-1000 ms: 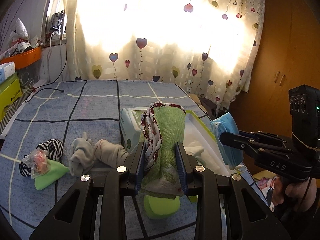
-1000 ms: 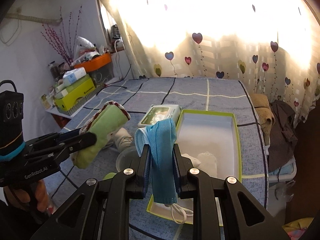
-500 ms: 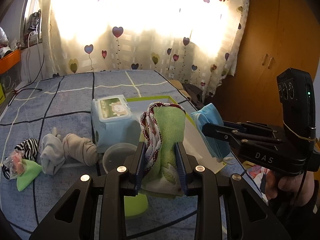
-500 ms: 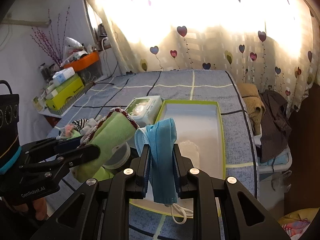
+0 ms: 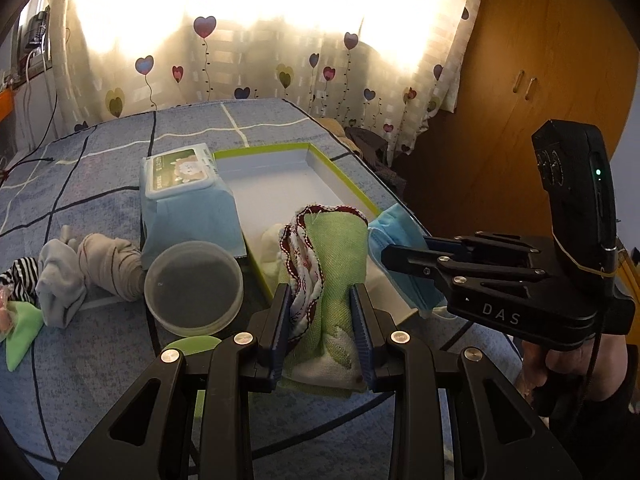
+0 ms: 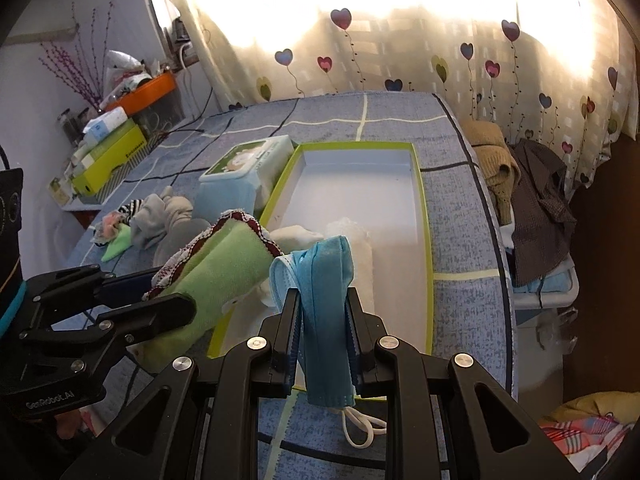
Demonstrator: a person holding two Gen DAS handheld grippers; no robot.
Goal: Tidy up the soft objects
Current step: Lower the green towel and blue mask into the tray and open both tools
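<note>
Left gripper point(image 5: 322, 322) clamped on a folded green cloth with red-and-white trim point(image 5: 334, 264), right gripper point(image 6: 322, 320) clamped on a folded blue face mask point(image 6: 324, 300), both above the shallow green-rimmed white box point(image 6: 424, 216).

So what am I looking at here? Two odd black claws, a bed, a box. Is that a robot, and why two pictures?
No robot: a person holds a hand-held claw in each hand, and each claw has a camera looking along its fingers. That gives two pictures of one scene. The left gripper pinches a rolled green cloth with a red and white edge. The right gripper pinches a folded blue face mask. Each claw also shows in the other's picture. Both are held over the near end of a shallow green-rimmed box on a blue checked bedspread. Beside the box lie a pack of wipes, a clear round lid and bundled socks.
</note>
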